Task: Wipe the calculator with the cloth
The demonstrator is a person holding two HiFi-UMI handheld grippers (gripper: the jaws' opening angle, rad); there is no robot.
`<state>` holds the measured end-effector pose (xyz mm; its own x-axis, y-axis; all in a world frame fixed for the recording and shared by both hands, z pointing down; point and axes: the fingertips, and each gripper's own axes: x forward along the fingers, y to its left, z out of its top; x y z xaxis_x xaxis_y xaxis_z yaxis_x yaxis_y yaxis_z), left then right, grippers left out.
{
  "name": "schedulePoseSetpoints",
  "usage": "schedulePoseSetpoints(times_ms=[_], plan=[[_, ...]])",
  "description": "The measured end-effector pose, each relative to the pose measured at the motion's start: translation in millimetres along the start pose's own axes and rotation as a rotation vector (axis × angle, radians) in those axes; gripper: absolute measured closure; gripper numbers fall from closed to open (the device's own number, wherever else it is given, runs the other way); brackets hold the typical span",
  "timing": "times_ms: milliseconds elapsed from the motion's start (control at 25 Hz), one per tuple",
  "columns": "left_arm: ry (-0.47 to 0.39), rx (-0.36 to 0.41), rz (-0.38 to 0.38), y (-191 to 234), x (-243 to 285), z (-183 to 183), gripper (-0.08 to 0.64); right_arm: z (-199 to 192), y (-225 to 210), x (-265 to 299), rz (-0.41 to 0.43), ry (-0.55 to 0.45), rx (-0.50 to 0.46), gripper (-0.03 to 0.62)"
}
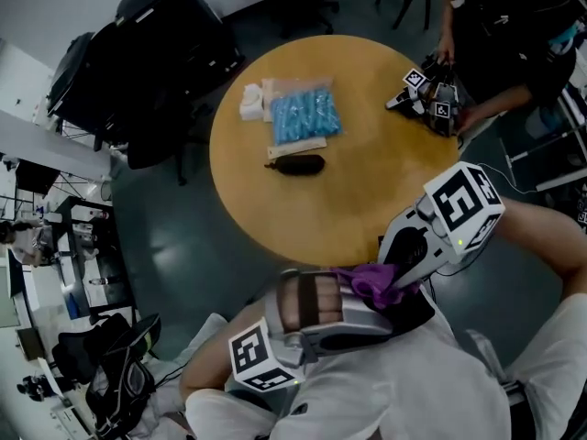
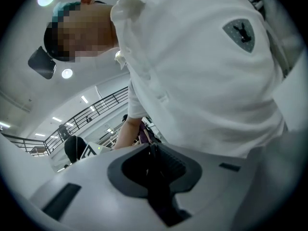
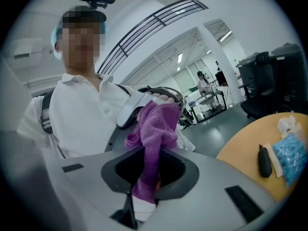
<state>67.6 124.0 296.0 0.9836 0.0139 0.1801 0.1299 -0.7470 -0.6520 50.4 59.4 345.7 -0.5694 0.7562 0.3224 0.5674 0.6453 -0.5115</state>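
The task seems to be in its early or middle part. Both things are already off the table (image 1: 367, 191) and are held close to the person's chest.

The right gripper (image 3: 147, 166) pinches the purple cloth (image 3: 156, 124). Its jaws press on a hanging fold, and the rest of the cloth stands up in a bunch above them.

The left gripper (image 2: 153, 153) has its jaws nearly together on a thin dark thing seen from its edge. In the head view this is a flat piece with dark rows, which I take for the calculator (image 1: 307, 302).

The cloth bunch lies at the right end of the calculator, touching it or just beside it; I cannot tell which. So picking up is done. I judge that wiping is only starting, and no view shows how much of the surface is already wiped. The passes over the face are left to do.
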Motion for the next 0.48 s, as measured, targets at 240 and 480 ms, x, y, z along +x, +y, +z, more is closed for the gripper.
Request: schedulePoseSetpoints(times_ms=[240, 480], plan=[[-0.047, -0.024, 0.036, 10.4, 0.6, 9.2, 0.508, -28.3, -15.0, 19.1, 0.063, 0.066, 0.081, 0.517], [-0.074, -0.060, 0.065, 15.4, -5.1, 14.6, 0.506, -49.2, -26.0, 38.6, 0.103, 0.058, 0.134, 0.517]])
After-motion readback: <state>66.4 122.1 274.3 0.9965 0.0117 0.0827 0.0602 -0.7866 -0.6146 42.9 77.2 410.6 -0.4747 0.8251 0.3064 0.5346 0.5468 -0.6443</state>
